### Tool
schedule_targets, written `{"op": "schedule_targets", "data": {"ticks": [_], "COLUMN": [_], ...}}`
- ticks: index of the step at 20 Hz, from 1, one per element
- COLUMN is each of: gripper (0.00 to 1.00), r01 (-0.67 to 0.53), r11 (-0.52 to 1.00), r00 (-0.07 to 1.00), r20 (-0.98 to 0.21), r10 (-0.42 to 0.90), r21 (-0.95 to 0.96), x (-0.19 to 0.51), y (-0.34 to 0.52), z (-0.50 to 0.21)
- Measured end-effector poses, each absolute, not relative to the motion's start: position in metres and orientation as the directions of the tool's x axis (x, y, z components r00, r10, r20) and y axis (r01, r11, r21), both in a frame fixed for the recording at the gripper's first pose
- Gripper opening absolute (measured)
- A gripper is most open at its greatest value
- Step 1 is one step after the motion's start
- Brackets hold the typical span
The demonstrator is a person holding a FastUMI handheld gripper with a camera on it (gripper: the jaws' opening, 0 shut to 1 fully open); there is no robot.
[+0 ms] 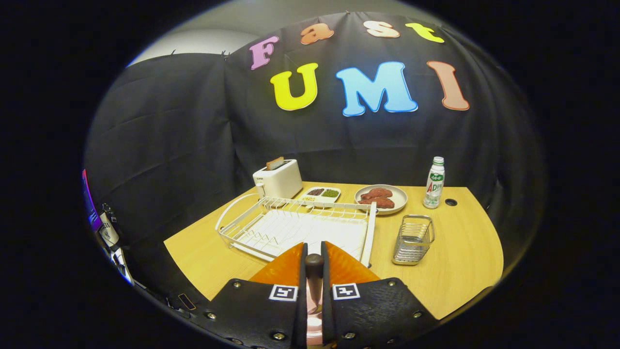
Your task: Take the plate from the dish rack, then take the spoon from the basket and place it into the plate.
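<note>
Leftmost, the white wire dish rack [295, 225] stands empty; between the gripper [314, 264] fingers, clenched on it, is the dark-handled spoon [314, 276], above an orange plate [346, 269]. Rightward, the metal wire basket [413, 240] is empty; only the release appears left.

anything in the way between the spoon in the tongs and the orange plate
Nothing visible does. The tongs are shut on the spoon, and the orange plate lies directly ahead of and under the fingers. The dish rack and wire basket stand beyond it.
</note>
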State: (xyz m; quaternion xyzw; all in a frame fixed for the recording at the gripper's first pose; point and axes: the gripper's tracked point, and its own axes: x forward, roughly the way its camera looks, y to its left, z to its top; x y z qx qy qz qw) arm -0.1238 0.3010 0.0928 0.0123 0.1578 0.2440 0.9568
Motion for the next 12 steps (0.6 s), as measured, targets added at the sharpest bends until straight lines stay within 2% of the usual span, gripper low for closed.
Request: {"op": "schedule_targets", "data": {"ticks": [7, 12], "gripper": [0.12, 0.12], "r01": [-0.543, -0.555], "r11": [0.83, 0.825], "r00": [0.781, 0.777], "r20": [-0.287, -0.286], "r10": [0.555, 0.561], "r21": [0.126, 0.111], "x": [-0.108, -0.115], "y": [0.364, 0.356], "z": [0.068, 0.057]}}
